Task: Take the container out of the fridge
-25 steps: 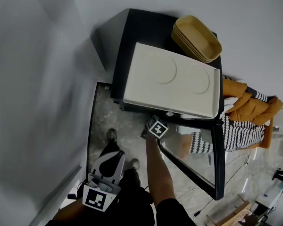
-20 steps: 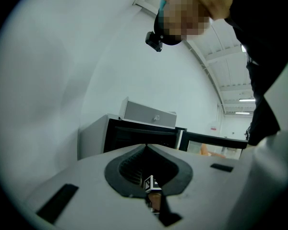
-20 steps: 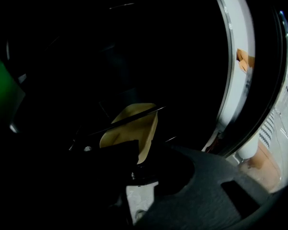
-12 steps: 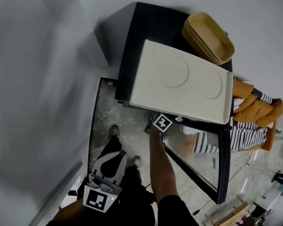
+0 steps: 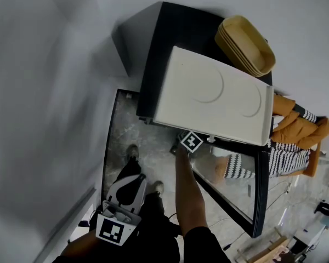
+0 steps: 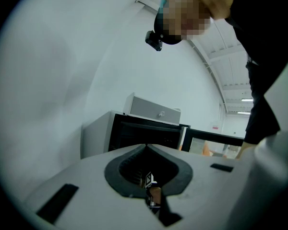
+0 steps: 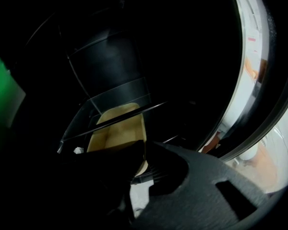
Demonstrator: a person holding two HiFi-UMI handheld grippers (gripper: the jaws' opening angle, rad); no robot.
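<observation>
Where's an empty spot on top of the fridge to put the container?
The fridge top is bare black along the left of the white slab and behind it, up to the stacked yellow trays. The right side is crowded: slab and trays fill it.

Jaws of the right gripper (image 7: 144, 144) partly hide the container (image 7: 117, 127).

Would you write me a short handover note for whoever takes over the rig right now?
Left tool: shut, empty, held low and away from the fridge.
Right tool: inside the fridge, jaws closed down to a thin seam, apparently on the right wall of the tan container.
The tan container sits on its shelf beneath a glass shelf; the fridge door is open.
Done: door open, reach made, grip apparently taken.
Left: draw the tan container out past the door.
</observation>
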